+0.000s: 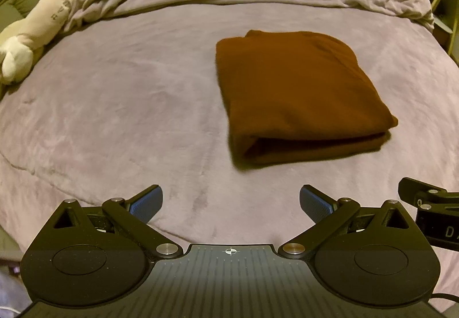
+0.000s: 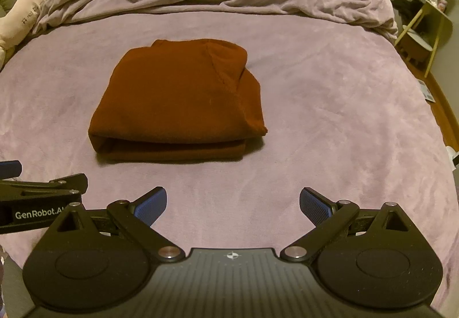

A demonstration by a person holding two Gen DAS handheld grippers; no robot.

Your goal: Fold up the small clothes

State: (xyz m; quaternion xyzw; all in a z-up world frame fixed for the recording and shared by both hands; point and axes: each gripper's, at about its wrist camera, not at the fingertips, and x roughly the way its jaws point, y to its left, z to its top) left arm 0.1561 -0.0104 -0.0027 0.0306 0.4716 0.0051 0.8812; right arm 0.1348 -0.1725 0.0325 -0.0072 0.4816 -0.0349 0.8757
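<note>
garment: brown top folded into a compact stack on the bed, apparently finished.
left gripper: fingers spread, empty, short of it.
right gripper: same, nothing left to hold.

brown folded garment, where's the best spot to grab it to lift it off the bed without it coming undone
Grip the folded garment at its near edge, where the stacked layers show as one thick lip facing the grippers. Come in low from the near side with the open right gripper, fingers above and below the stack; pinching all layers together should keep the fold.
</note>
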